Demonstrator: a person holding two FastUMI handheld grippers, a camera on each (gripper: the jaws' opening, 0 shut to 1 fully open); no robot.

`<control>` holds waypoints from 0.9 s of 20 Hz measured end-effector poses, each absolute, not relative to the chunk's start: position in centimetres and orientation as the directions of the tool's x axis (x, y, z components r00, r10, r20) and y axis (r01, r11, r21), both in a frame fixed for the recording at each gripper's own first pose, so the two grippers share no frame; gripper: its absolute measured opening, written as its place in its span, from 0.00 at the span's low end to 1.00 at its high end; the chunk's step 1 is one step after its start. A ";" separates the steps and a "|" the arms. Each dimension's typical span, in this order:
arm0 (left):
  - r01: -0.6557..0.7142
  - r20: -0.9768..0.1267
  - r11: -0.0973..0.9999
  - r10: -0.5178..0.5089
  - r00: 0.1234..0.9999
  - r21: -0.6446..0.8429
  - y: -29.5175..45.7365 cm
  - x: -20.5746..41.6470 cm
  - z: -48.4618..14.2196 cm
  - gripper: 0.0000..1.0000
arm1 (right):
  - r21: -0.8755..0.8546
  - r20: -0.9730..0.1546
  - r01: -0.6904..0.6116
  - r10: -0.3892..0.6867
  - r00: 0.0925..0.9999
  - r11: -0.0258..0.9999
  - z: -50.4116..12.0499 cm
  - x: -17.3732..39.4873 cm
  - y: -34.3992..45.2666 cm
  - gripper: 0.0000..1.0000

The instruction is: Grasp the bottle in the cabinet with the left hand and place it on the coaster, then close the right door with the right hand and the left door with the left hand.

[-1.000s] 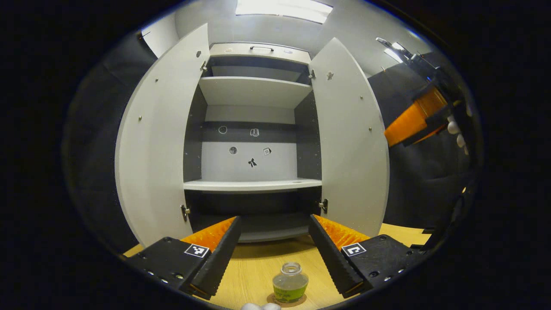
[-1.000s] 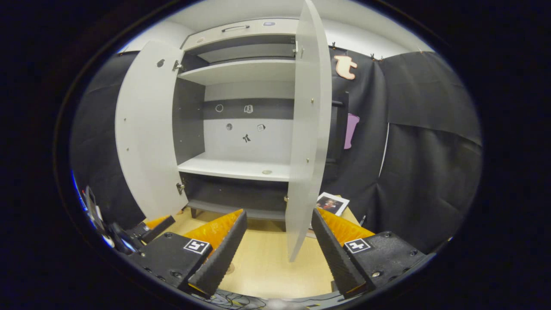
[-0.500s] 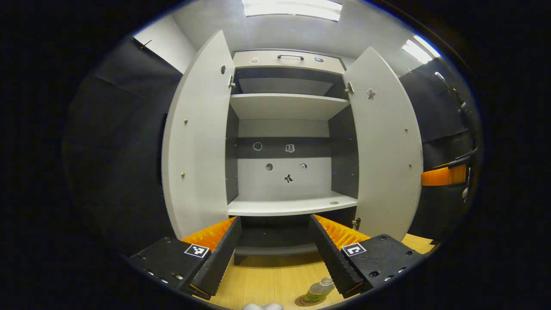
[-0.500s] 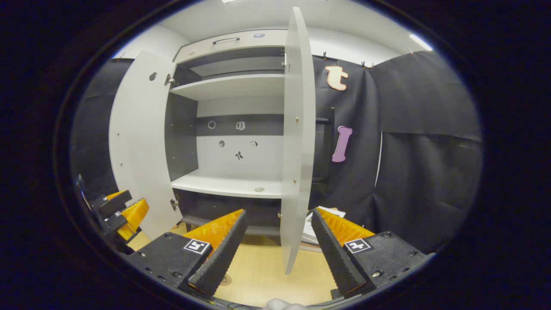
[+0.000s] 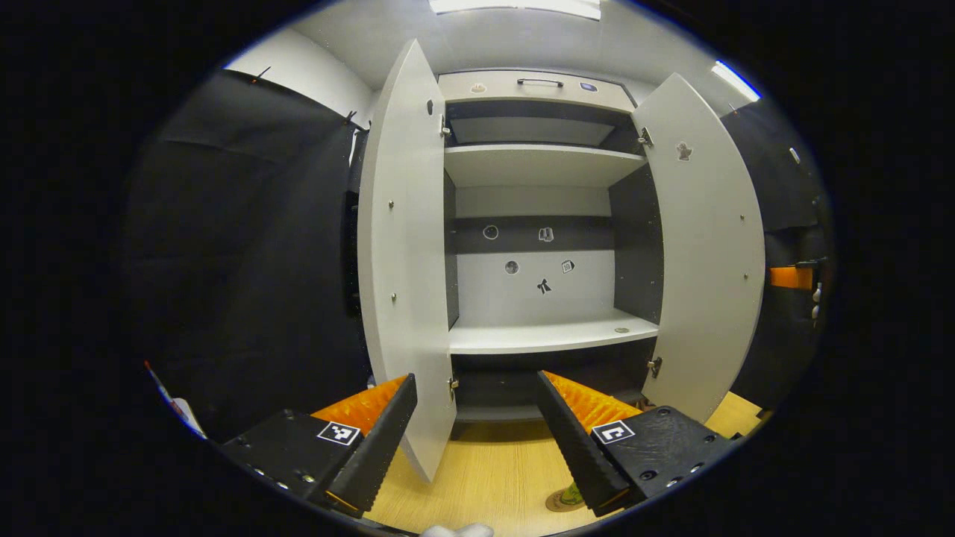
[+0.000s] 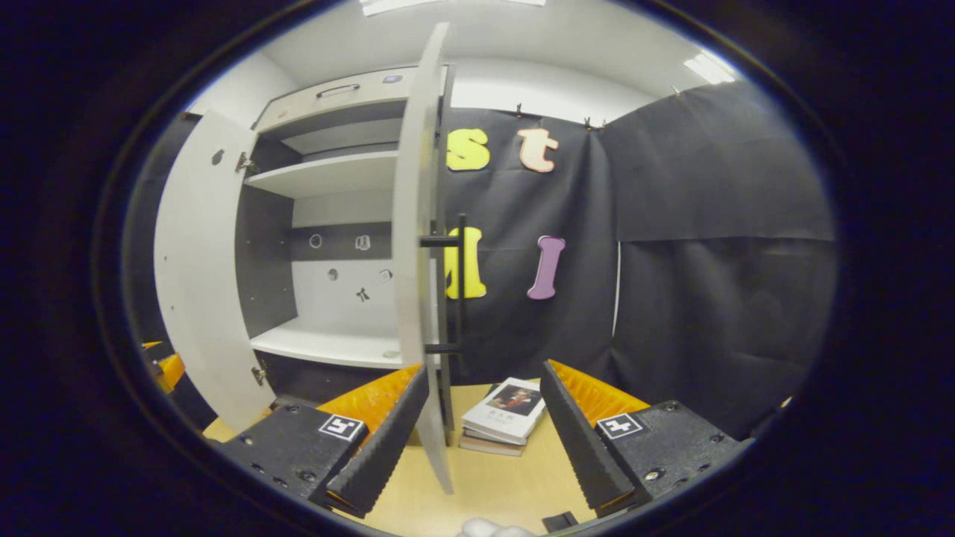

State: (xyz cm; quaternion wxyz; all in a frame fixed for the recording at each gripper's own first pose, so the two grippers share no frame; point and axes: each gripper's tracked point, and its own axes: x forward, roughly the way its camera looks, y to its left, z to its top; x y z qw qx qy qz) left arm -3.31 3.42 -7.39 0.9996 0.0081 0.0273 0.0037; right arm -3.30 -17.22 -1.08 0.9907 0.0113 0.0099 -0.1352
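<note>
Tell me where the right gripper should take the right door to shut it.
Take the right door at its free edge, by the black bar handle on its outer face. Come from the outer, handle side: the door stands edge-on between the open fingers of the right gripper, so a push there would likely swing it shut.

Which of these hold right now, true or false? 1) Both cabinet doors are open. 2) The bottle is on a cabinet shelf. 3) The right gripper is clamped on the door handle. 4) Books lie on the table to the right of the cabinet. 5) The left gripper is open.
1) True: the left door and the right door both stand open.
2) False: the bottle sits on the coaster on the table.
3) False: the right gripper is open, and the handle is apart from its fingers.
4) True: the books lie there.
5) True: the left gripper is open and holds nothing.
</note>
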 end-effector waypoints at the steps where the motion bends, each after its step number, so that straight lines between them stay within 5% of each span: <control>1: -0.010 -0.050 1.000 0.011 0.999 0.022 3.3 -3.3 -7.1 0.97 | 0.032 -0.014 0.287 -0.286 0.958 0.957 -0.5 -3.1 -18.6 0.99; 6: -0.013 -0.047 0.999 0.016 0.999 0.053 1.6 -3.0 -6.0 0.97 | 0.091 0.017 0.308 -0.311 0.950 0.947 2.3 -1.6 -22.2 0.99; 18: -0.021 -0.068 0.999 0.023 0.997 0.025 -1.3 -2.2 -6.5 0.96 | 0.038 -0.014 0.179 -0.179 0.984 0.983 3.9 2.8 -19.4 0.97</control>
